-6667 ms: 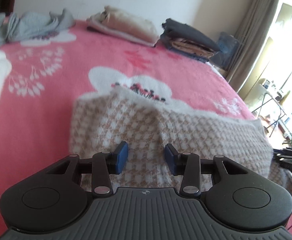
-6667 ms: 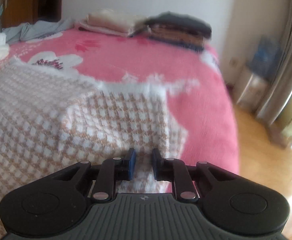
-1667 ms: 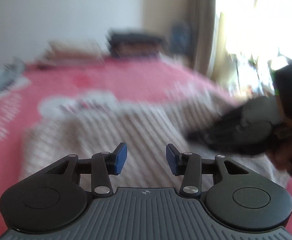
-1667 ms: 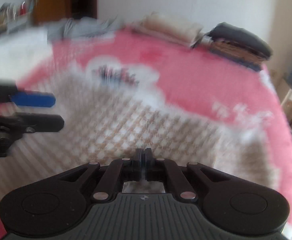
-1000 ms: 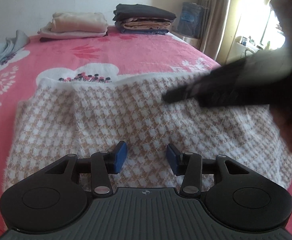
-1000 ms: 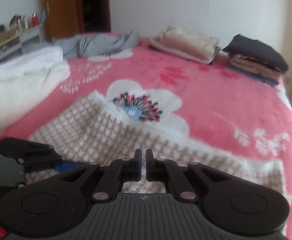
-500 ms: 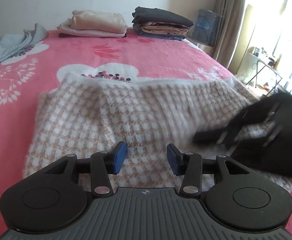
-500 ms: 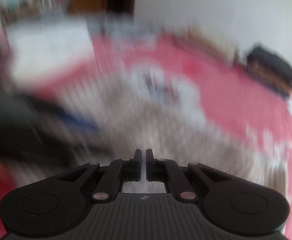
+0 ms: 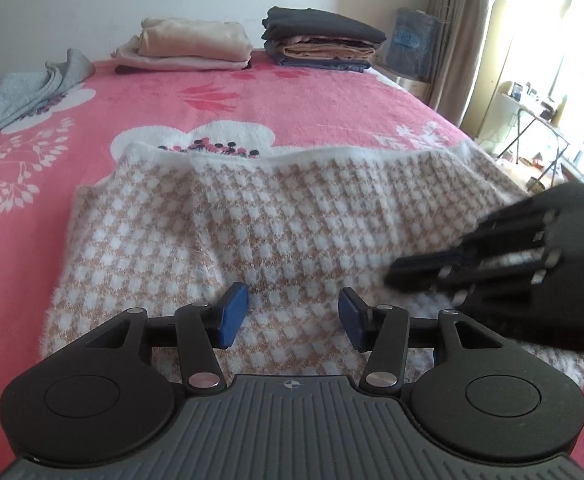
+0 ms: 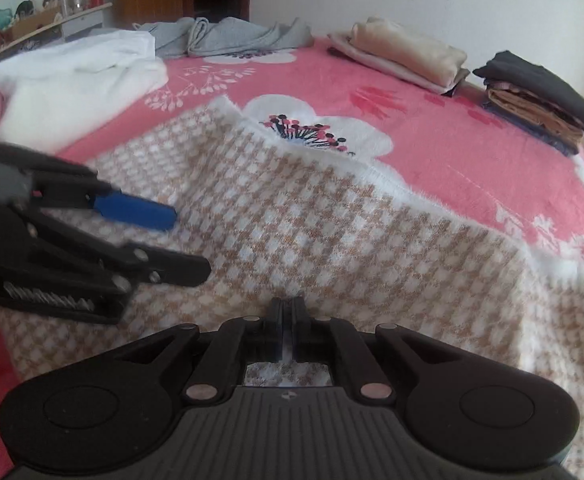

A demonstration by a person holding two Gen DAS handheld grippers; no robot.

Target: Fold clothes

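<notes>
A tan-and-white checked knit garment (image 9: 276, 216) lay spread across the lower centre of the left wrist view, on a pink floral blanket (image 9: 311, 104). The left gripper (image 9: 292, 316) hovered over it with its blue pads well apart, holding nothing. The right gripper (image 10: 288, 324), at the bottom centre of its own view, had its fingers pressed together; whether cloth was pinched between them could not be told

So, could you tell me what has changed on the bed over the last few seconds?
The right gripper has closed from slightly open; whether it pinches the checked garment is unclear. It has swung in beside the left gripper, which stays open above the cloth. The garment now lies in a broader spread. The two folded stacks and the grey garment have not moved.
</notes>
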